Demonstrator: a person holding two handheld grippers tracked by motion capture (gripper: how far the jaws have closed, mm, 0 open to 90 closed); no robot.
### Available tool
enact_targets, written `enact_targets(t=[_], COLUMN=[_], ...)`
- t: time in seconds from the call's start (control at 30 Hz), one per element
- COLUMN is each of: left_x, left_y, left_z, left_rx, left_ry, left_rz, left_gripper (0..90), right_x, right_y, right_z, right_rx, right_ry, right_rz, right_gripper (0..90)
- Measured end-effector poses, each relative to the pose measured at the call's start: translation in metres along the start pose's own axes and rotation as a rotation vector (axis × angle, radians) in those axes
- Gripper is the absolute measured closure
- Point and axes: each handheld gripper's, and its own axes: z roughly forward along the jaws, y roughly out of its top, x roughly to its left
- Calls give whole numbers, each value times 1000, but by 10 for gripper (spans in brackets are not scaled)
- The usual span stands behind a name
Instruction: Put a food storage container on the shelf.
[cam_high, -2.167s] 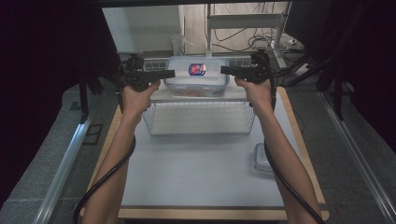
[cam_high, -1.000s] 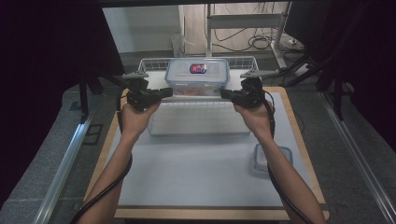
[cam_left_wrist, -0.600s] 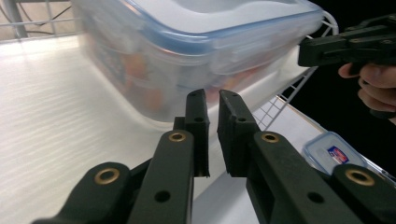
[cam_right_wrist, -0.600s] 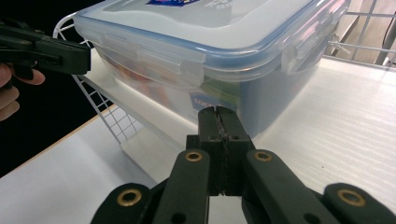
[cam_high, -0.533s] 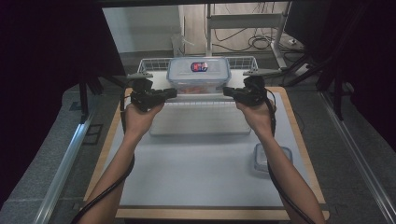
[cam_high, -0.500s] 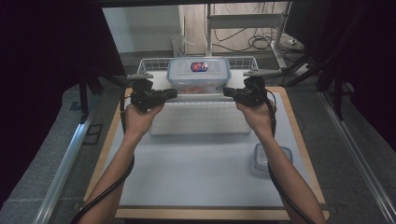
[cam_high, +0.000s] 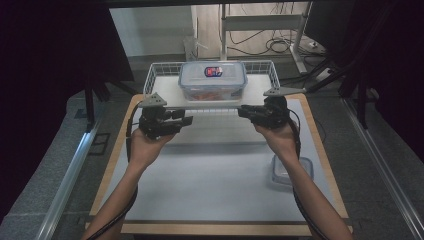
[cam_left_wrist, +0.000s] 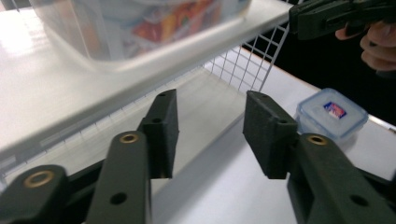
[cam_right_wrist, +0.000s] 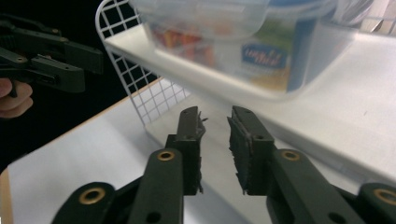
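While the table (cam_high: 210, 185) lay mostly bare, the white wire rack (cam_high: 161, 79) stood at its far end with the big lidded food container (cam_high: 212, 82) on its shelf. You held your left gripper (cam_high: 176, 121) and right gripper (cam_high: 248, 112) just in front of the rack, both clear of it; left jaws stood wide, right jaws narrow, each holding nothing. Judging from that, backing both out level would avoid snagging the wire. A smaller container (cam_left_wrist: 330, 113) sat near your right forearm. Both bore labels too blurred to read.
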Motion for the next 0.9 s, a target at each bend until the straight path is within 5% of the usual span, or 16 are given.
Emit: enact_targets(t=[0.53, 0.9], left_x=[-27, -40], left_y=[-54, -98], left_z=[-12, -13], left_rx=[17, 51], left_ry=[25, -4], left_rz=[61, 85], left_gripper=[363, 272], right_x=[30, 41], right_y=[-42, -75], right_z=[-10, -17], right_rx=[43, 72], right_ry=[4, -24], right_rz=[-79, -133], right_gripper=[493, 389])
